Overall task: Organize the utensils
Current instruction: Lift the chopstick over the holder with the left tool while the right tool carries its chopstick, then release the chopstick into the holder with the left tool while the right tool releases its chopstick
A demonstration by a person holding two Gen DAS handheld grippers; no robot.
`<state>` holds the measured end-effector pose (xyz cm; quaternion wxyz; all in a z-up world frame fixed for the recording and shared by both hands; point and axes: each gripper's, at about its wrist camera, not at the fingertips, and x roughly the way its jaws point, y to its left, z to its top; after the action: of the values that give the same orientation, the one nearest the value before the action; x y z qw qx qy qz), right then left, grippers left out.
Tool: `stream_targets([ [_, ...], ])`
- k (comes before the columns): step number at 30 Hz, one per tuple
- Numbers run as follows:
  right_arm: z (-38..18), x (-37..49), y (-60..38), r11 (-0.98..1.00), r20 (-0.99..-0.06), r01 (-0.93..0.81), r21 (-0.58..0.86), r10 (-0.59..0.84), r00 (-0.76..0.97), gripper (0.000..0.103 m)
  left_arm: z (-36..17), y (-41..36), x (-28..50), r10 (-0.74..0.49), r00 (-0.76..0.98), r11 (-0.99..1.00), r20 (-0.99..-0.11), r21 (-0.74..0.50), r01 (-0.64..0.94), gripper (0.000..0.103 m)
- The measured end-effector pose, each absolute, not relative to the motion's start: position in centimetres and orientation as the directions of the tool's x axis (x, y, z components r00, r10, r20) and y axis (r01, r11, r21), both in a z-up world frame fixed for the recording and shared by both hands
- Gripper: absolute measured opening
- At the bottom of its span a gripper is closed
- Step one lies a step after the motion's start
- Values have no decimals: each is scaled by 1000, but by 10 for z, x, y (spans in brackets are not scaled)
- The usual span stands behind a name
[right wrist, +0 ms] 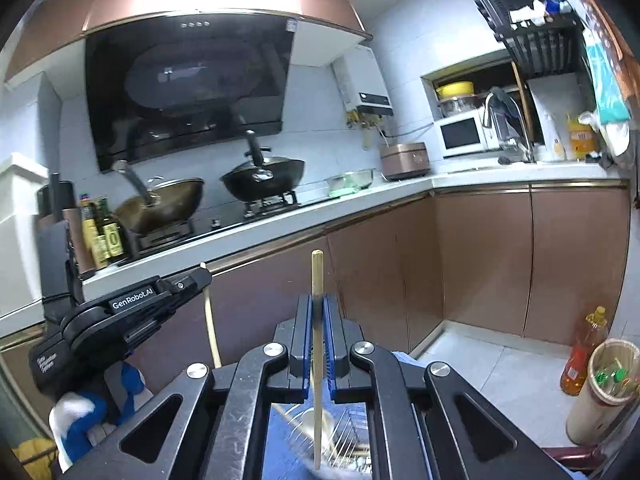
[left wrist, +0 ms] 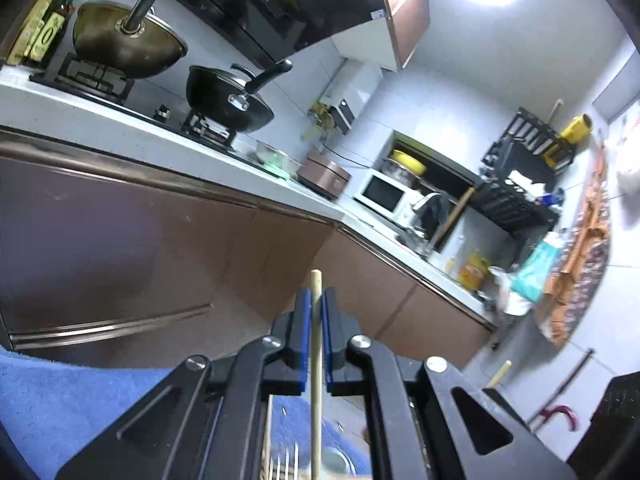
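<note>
Right, both sets of jaws clenched on one chopstick each: left gripper (left wrist: 316, 304) on its chopstick (left wrist: 316, 360), right gripper (right wrist: 317, 312) likewise (right wrist: 317, 360), held above the blue cloth (left wrist: 60, 400). Light, stiff, slippery sticks; grip sits near the top, so the long end could swing.

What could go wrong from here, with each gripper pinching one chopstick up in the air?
1. The left gripper and right gripper each clamp a single thin chopstick between narrow pads; either stick could pivot or slip out.
2. The long free ends hang down toward the utensil holder below and might snag on the utensils there.
</note>
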<state>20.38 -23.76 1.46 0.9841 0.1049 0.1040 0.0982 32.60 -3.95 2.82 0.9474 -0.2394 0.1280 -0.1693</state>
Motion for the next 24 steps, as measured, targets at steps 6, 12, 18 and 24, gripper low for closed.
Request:
stream_targets([
  [6, -30, 249, -236, 978, -229, -90, 187, 132, 964, 6, -12, -80, 359, -282, 943, 883, -174, -431, 185, 5],
  [12, -75, 255, -233, 987, -304, -72, 143, 113, 946, 7, -75, -100, 367, -299, 928, 907, -223, -369, 204, 5],
  [18, -80, 241, -236, 984, -317, -96, 148, 139, 938, 24, -78, -86, 354, -362, 904, 896, -228, -354, 269, 20],
  [24, -60, 206, -242, 982, -286, -94, 165, 139, 948, 28, -53, -62, 316, -370, 890, 907, -267, -309, 284, 36],
])
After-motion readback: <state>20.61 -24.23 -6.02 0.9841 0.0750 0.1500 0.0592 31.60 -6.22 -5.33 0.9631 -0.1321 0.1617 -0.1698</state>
